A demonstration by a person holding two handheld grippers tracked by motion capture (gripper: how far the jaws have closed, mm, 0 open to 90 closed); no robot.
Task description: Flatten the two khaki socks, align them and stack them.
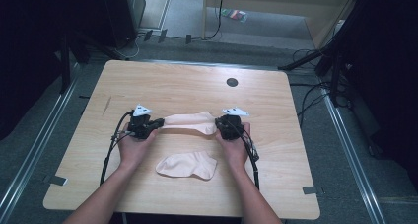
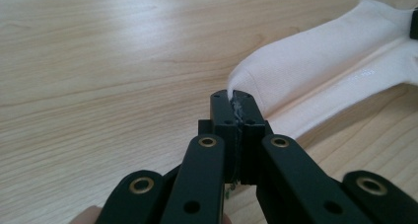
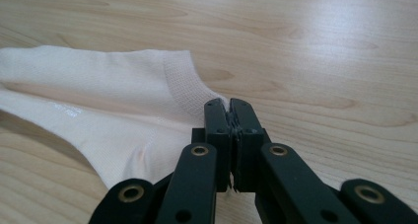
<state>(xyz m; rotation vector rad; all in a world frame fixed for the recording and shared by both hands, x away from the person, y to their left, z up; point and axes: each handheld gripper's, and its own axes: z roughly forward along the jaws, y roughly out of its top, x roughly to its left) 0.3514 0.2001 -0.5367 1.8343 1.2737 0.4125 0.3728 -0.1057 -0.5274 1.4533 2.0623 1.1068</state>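
Both claws are clamped on one pale sock (image 1: pixel 190 121), stretched just above the counter (image 1: pixel 187 86): left claw (image 1: pixel 156 122) at the toe, right claw (image 1: pixel 218 122) at the cuff. A second sock (image 1: pixel 187 165) lies nearer the person. Likely next: laying the held sock over it, edges aligned.

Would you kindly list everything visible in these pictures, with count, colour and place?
held sock: one, pale peach, stretched between the two grippers at mid-table
loose sock: one, pale peach, flat on the table nearer the person
table: one, light wood
table hole: one, dark, far side
left gripper: one, black, shut on one end of the held sock
right gripper: one, black, shut on the other end
hands: two, behind the grippers
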